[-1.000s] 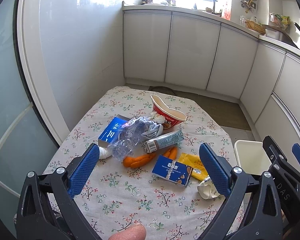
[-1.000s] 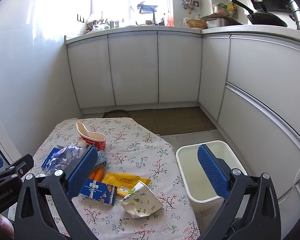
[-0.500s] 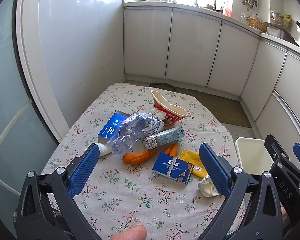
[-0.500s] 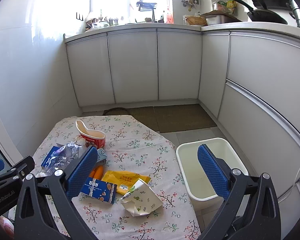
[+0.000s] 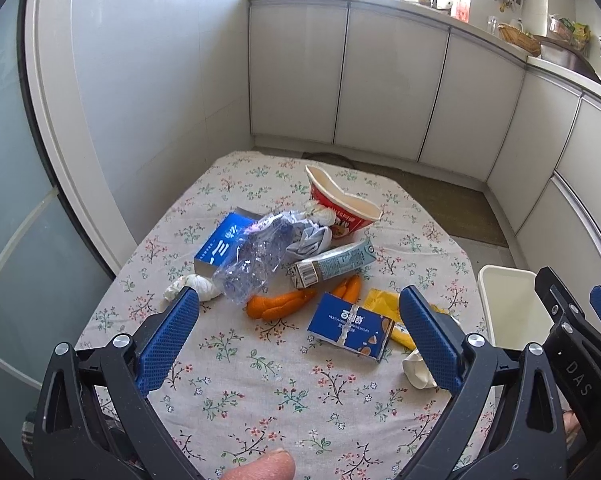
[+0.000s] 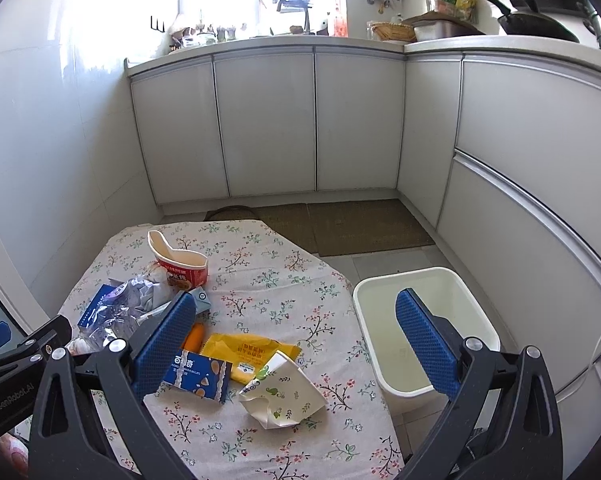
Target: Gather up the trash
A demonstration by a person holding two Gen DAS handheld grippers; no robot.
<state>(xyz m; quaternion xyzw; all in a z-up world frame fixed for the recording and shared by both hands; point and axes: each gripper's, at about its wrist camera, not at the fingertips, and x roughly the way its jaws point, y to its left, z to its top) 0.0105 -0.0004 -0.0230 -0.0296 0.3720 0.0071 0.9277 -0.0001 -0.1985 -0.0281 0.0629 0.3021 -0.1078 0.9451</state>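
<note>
Trash lies on a floral-cloth table (image 5: 260,392): a red noodle cup (image 5: 340,210), a crushed clear bottle (image 5: 256,260), a blue box (image 5: 220,242), a teal drink carton (image 5: 332,264), orange peels (image 5: 280,304), a blue biscuit box (image 5: 350,326), a yellow wrapper (image 6: 248,350) and a crumpled paper cup (image 6: 284,394). A white bin (image 6: 420,332) stands on the floor right of the table. My left gripper (image 5: 300,340) is open and empty above the table's near part. My right gripper (image 6: 296,344) is open and empty above the table's right edge.
White cabinets (image 6: 268,120) line the back and right walls, with a counter of kitchen items above. A brown mat (image 6: 364,224) lies on the floor beyond the table. A glass door (image 5: 16,220) is at the left. A white tissue ball (image 5: 192,284) lies beside the bottle.
Both grippers have risen and pulled back slightly, so the table and trash sit a little lower and farther in both views. Both stay open and empty.
</note>
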